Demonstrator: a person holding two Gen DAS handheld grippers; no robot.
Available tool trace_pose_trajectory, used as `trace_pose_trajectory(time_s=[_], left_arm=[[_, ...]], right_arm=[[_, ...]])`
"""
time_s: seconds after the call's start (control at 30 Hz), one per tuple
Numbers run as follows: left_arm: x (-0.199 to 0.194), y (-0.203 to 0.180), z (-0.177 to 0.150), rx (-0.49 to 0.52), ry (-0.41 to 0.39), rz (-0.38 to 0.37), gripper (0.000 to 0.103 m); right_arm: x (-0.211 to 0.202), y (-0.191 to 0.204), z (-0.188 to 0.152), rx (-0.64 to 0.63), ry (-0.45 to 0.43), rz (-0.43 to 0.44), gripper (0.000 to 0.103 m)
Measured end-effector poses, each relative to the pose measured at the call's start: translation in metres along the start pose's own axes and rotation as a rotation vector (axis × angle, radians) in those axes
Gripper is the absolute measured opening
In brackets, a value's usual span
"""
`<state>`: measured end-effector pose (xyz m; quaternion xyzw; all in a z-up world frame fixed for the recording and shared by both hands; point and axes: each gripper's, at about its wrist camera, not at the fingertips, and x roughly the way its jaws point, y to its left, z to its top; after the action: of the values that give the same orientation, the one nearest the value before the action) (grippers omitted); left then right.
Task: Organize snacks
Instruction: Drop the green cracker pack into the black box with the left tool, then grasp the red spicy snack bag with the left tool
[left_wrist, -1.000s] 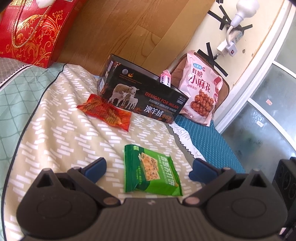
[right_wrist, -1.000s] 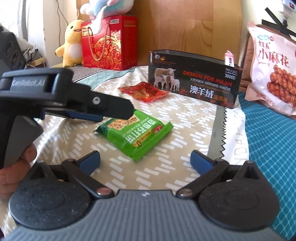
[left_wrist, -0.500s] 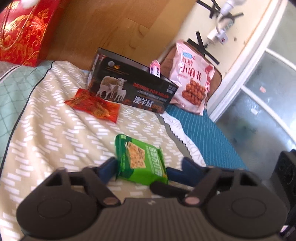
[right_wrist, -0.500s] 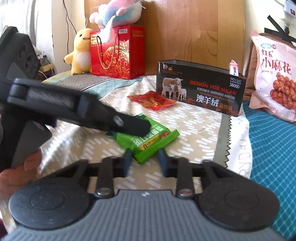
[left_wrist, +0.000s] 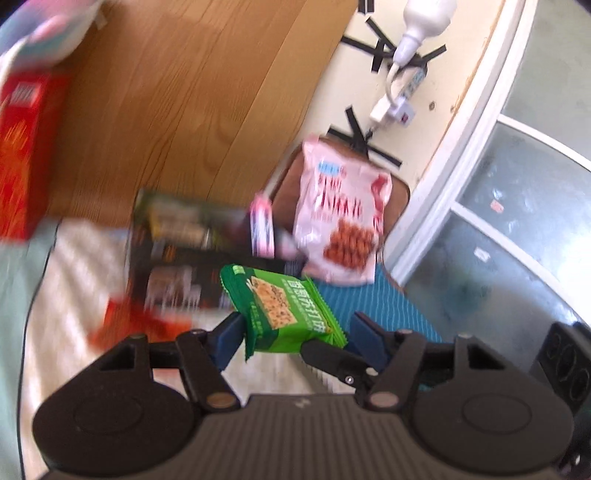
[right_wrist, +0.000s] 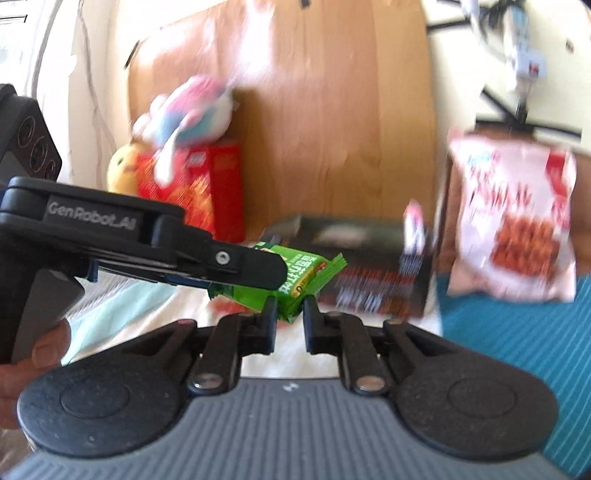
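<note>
Green cracker packet (left_wrist: 284, 310) is hanging off the bed, pinched by both tools: left hand-held gripper (left_wrist: 295, 334) closing across its width, right hand-held gripper (right_wrist: 289, 317) clamping one sealed end, long axis running roughly away from both cameras. Black open box (left_wrist: 192, 254) is sitting just ahead and slightly left, red snack packet (left_wrist: 140, 325) lying below on the bed, pink bag (left_wrist: 341, 218) leaning right, so room above the box looks free.
</note>
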<state>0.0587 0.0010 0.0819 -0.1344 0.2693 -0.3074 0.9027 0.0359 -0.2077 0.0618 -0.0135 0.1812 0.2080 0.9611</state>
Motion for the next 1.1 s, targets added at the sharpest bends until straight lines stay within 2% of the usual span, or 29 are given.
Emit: trace_pose_trajectory(time_s=[0.13, 0.3, 0.37, 0.43, 0.5, 0.57, 0.63, 0.7, 0.73, 0.8, 0.87, 1.0, 1.07, 1.1], left_arm=[[0.036, -0.002, 0.042, 0.026, -0.027, 0.01, 0.064], [0.098, 0.007, 0.063, 0.008, 0.028, 0.056, 0.065], [0.117, 0.011, 0.064, 0.001, 0.059, 0.081, 0.068], [0.119, 0.013, 0.065, 0.006, 0.062, 0.094, 0.068], [0.1, 0.017, 0.066, 0.01, 0.014, 0.074, 0.069], [0.072, 0.026, 0.066, 0.008, -0.034, 0.075, 0.076], [0.047, 0.039, 0.063, -0.011, -0.058, 0.096, 0.077], [0.026, 0.056, 0.054, -0.04, -0.049, 0.125, 0.077], [0.018, 0.064, 0.05, -0.052, -0.037, 0.141, 0.076], [0.011, 0.078, 0.038, -0.07, 0.005, 0.179, 0.075], [0.009, 0.091, 0.027, -0.092, 0.053, 0.213, 0.074], [0.026, 0.109, 0.009, -0.168, 0.144, 0.194, 0.072], [0.044, 0.113, 0.001, -0.18, 0.207, 0.197, 0.062], [0.052, 0.114, -0.004, -0.185, 0.228, 0.21, 0.061]], right_arm=[[0.027, -0.02, 0.019, 0.006, -0.067, -0.075, 0.017], [0.067, -0.047, 0.021, 0.002, -0.047, -0.183, 0.017], [0.08, -0.053, 0.019, -0.019, -0.021, -0.234, 0.024], [0.075, -0.052, 0.014, -0.031, -0.02, -0.261, 0.034], [0.063, -0.047, 0.01, -0.035, -0.042, -0.239, 0.035], [0.049, -0.041, 0.006, -0.032, -0.044, -0.194, 0.04], [0.044, -0.036, 0.003, -0.008, -0.011, -0.094, 0.041], [0.045, -0.029, -0.002, 0.009, 0.068, 0.035, 0.046], [0.049, -0.025, -0.006, 0.015, 0.119, 0.086, 0.048], [0.065, -0.017, -0.012, 0.016, 0.242, 0.168, 0.06], [0.077, -0.011, -0.017, 0.017, 0.315, 0.197, 0.069], [0.098, -0.001, -0.019, 0.014, 0.386, 0.229, 0.069], [0.107, 0.005, -0.021, 0.006, 0.405, 0.23, 0.068], [0.106, 0.011, -0.022, -0.012, 0.392, 0.218, 0.067]])
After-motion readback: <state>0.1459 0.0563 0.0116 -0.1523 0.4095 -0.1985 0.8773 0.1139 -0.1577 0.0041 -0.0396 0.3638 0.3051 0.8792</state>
